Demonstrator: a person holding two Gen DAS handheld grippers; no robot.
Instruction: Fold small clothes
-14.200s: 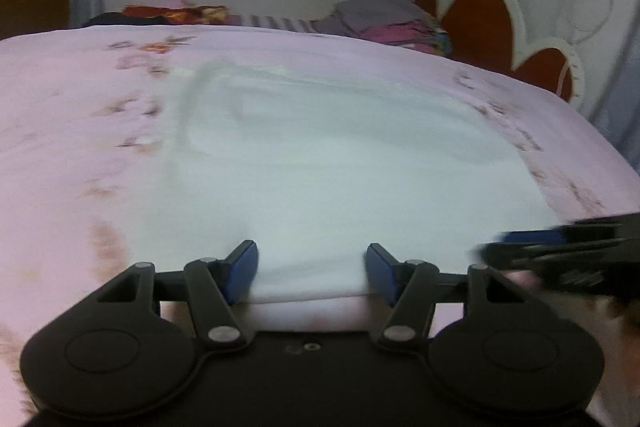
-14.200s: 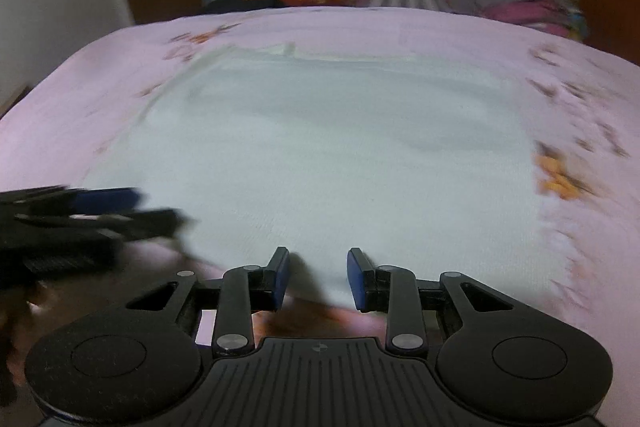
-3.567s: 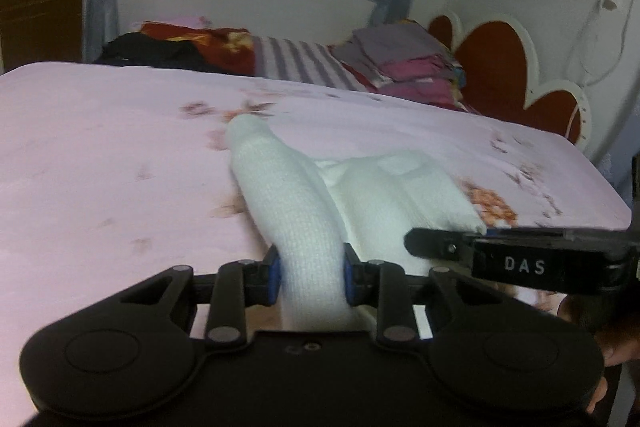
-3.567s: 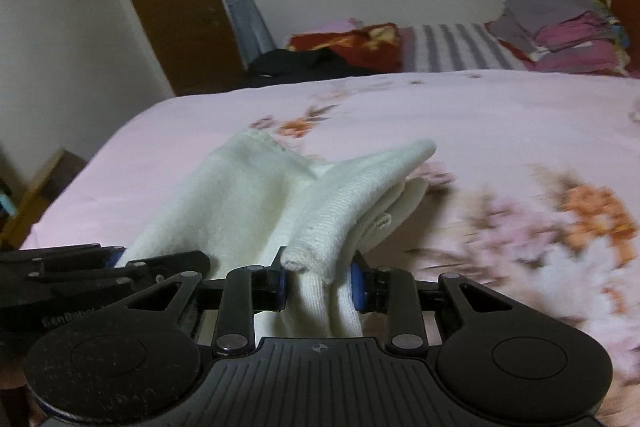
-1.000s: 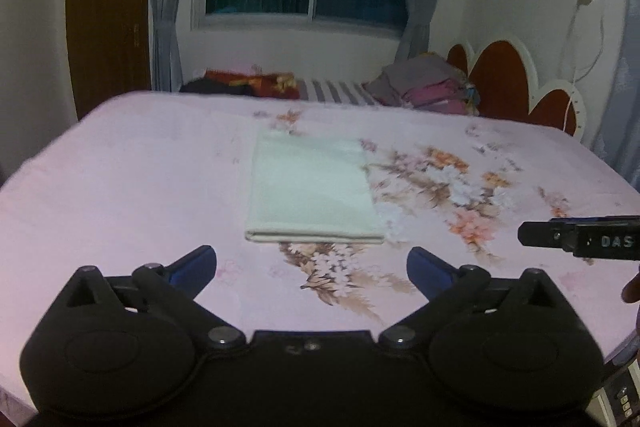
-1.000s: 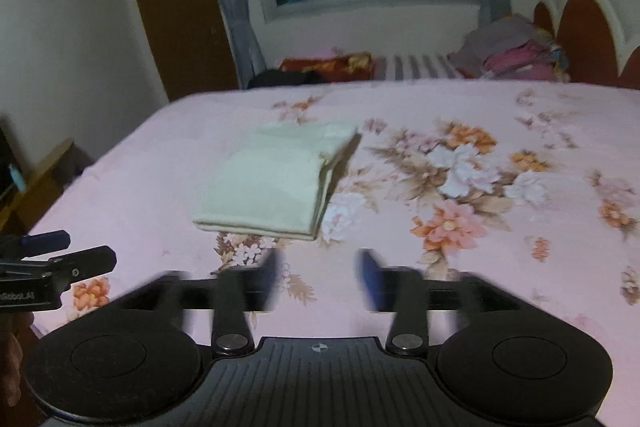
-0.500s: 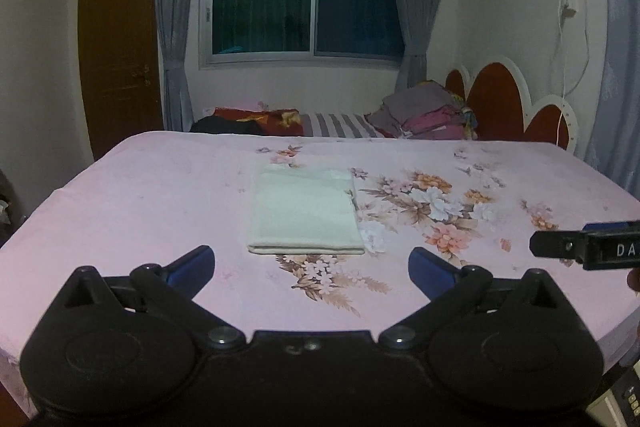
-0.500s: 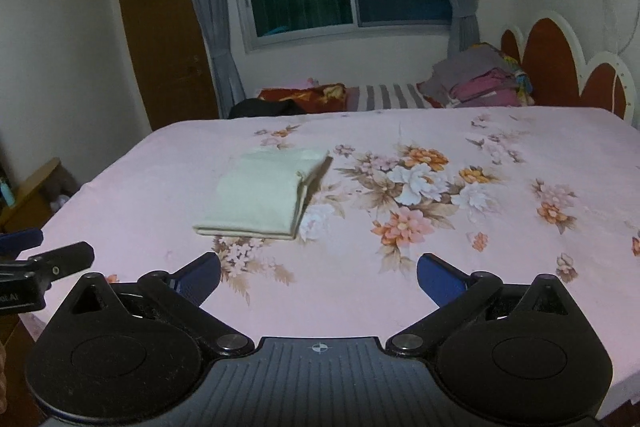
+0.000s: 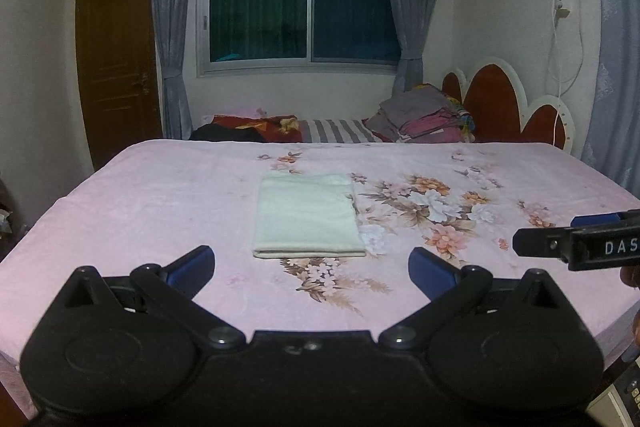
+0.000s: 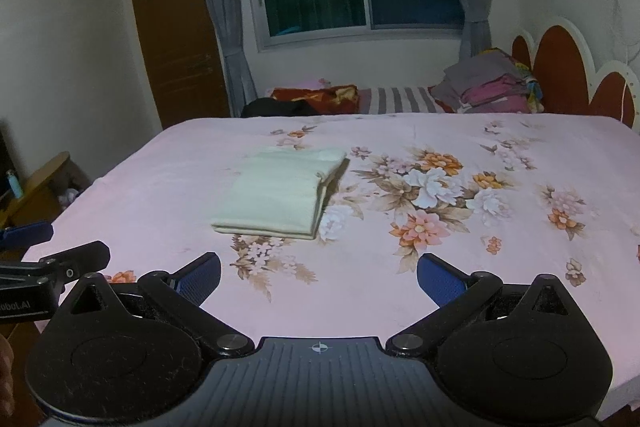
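A white knitted garment (image 9: 307, 215) lies folded into a neat rectangle on the pink floral bed sheet (image 9: 160, 195); it also shows in the right wrist view (image 10: 280, 193). My left gripper (image 9: 311, 263) is wide open and empty, held back from the garment above the bed's near edge. My right gripper (image 10: 318, 273) is wide open and empty, also well back from the garment. Each gripper appears at the edge of the other's view, the right one (image 9: 576, 241) and the left one (image 10: 52, 267).
A stack of folded clothes (image 9: 424, 119) and dark and red bedding (image 9: 256, 129) lie at the far side of the bed. A red scalloped headboard (image 9: 508, 107) stands at the right. A wooden door (image 9: 116, 67) is at the left.
Both grippers have pulled back and risen from the bed, so the folded garment looks smaller and farther. The right gripper's jaws opened wide during the last second.
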